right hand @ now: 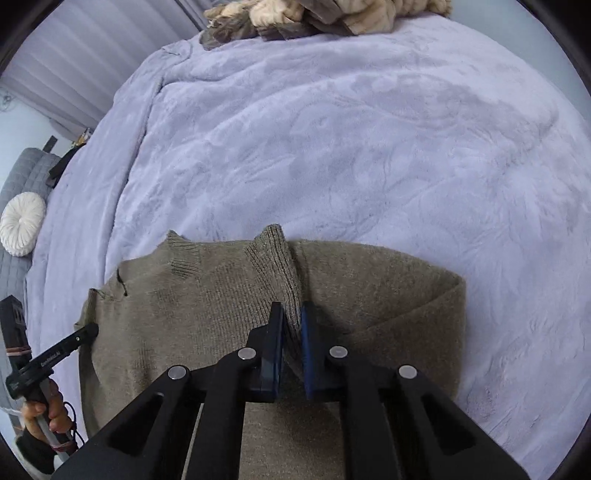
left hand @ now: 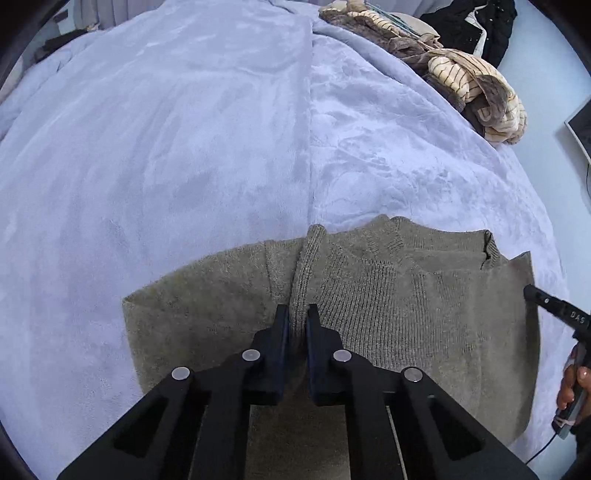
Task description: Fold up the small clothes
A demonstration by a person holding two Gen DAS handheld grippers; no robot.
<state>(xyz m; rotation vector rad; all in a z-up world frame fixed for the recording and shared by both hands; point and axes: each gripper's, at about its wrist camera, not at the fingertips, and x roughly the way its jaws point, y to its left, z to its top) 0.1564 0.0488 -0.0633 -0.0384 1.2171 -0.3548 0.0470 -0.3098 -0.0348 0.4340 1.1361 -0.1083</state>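
An olive-brown knit sweater [left hand: 406,306] lies partly folded on a lavender blanket [left hand: 184,147]; it also shows in the right wrist view [right hand: 207,314]. My left gripper [left hand: 297,314] is shut on a ribbed fold of the sweater's edge, which stands up between the fingers. My right gripper [right hand: 291,314] is shut on another ribbed fold of the same sweater. Each gripper shows at the edge of the other's view: the right one [left hand: 554,306] and the left one [right hand: 59,354], held by a hand.
A heap of beige striped and brown clothes [left hand: 465,81] lies at the far edge of the bed, also in the right wrist view [right hand: 314,18]. A black garment [left hand: 476,26] lies beyond it. A white round cushion [right hand: 22,223] sits on a grey seat at left.
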